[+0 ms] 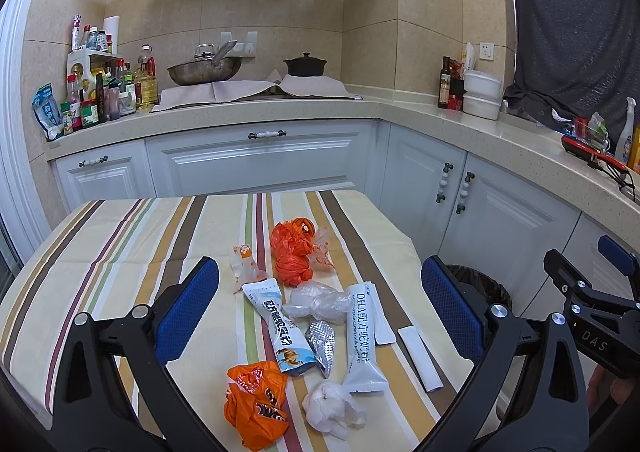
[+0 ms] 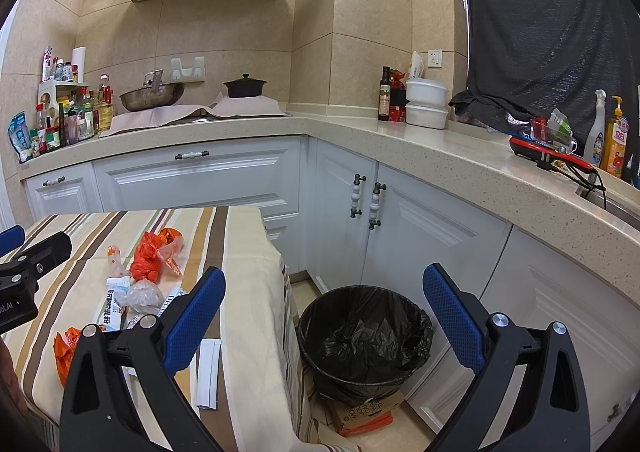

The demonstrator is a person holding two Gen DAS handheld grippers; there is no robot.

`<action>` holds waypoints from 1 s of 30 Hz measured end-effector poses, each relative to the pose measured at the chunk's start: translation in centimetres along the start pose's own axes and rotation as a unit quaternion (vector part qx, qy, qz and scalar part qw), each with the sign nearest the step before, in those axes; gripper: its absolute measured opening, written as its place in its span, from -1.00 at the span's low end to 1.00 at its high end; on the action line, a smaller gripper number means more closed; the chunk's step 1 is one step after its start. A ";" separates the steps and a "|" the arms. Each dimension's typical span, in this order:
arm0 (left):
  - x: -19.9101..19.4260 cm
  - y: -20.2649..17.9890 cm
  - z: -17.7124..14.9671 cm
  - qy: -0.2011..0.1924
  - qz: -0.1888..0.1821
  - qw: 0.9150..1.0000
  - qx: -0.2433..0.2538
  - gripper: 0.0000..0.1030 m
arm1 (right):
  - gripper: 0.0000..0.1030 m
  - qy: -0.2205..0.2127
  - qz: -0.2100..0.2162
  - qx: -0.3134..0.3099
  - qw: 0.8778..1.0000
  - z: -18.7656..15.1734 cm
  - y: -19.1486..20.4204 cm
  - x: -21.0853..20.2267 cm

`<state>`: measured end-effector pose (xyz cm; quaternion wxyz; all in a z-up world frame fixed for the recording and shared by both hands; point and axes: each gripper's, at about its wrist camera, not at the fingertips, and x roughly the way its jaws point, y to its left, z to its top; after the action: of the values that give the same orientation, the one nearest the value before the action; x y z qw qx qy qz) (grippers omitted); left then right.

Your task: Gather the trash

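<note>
Both tools gape wide, empty — left tool (image 1: 320,306) over table litter (right tool (image 2: 324,316) above bin (image 2: 362,340)).

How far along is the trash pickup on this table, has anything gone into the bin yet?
Nothing looks done yet. The bin beside the table shows only its black liner. Nothing is in hand: the left gripper and right gripper are both open and empty. Everything is left: the orange bag, white wad, two milk powder sachets, foil wrapper, clear plastic, orange netting and white strip lie on the striped tablecloth.
</note>
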<state>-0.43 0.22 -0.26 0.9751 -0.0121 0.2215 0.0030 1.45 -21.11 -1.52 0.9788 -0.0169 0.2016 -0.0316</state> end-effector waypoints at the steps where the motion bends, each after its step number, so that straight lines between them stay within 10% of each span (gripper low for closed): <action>1: 0.0 0.0 0.0 0.000 0.000 1.000 0.000 0.92 | 0.87 0.000 0.000 0.000 1.000 0.0 0.0 0.0; 30: 0.1 0.0 -0.6 0.003 -0.001 1.000 0.000 0.92 | 0.87 0.000 0.001 0.000 1.000 0.0 -0.1 0.0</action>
<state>-0.59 0.24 -0.84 0.9744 -0.0126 0.2246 0.0019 1.47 -21.21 -1.55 0.9788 -0.0165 0.2020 -0.0309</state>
